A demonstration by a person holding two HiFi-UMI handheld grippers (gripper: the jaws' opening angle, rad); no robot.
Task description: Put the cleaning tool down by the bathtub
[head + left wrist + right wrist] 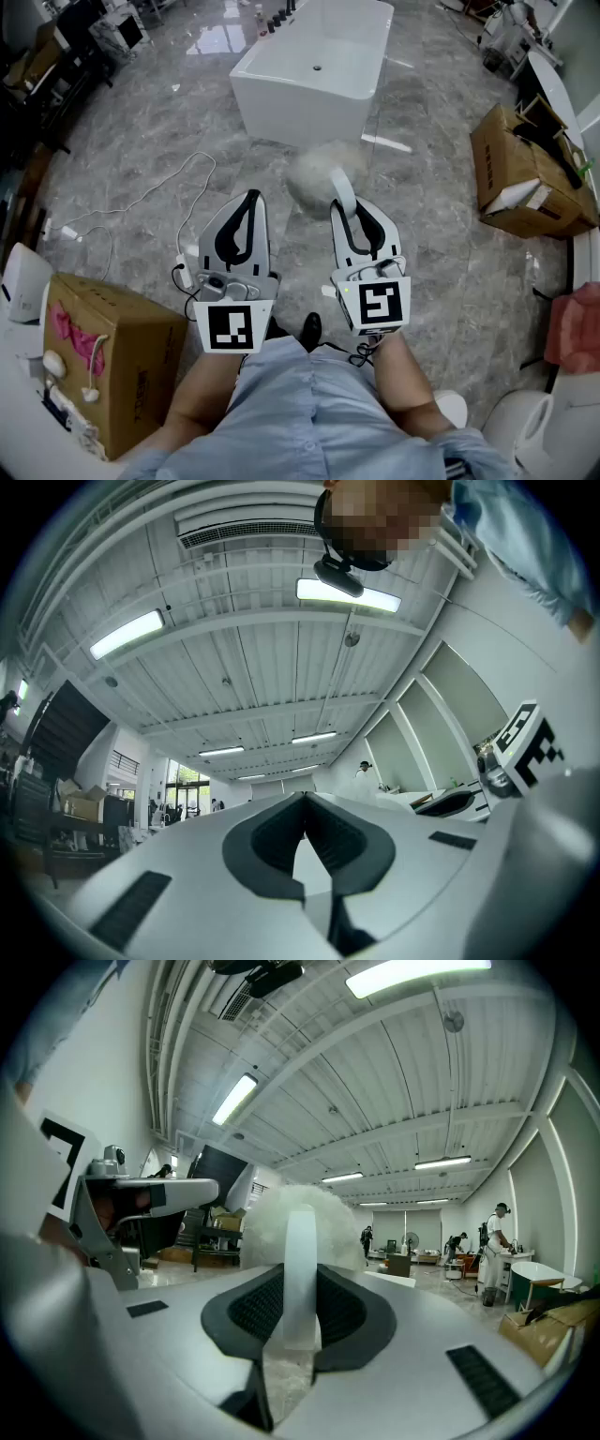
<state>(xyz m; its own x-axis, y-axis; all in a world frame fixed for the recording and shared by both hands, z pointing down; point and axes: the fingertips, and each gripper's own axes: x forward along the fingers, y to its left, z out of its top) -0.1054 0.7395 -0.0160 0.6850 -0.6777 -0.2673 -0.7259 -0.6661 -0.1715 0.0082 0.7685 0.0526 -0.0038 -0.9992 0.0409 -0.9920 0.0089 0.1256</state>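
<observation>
A white freestanding bathtub (309,70) stands on the grey marble floor ahead of me. The cleaning tool is a fluffy white duster head (317,173) on a flat white handle (341,190). My right gripper (351,208) is shut on that handle, and the head points toward the tub's near end, held above the floor. In the right gripper view the handle (300,1269) sits pinched between the dark pads, with the fluffy head (267,1218) beyond them. My left gripper (251,199) hangs beside the right one, shut with nothing in it; its tips (305,803) meet.
An open cardboard box (112,366) stands at the near left and another (525,173) at the right. A white cable (159,197) lies on the floor to the left. A white toilet (525,431) is at the near right. Dark bottles (277,19) line the tub's far end.
</observation>
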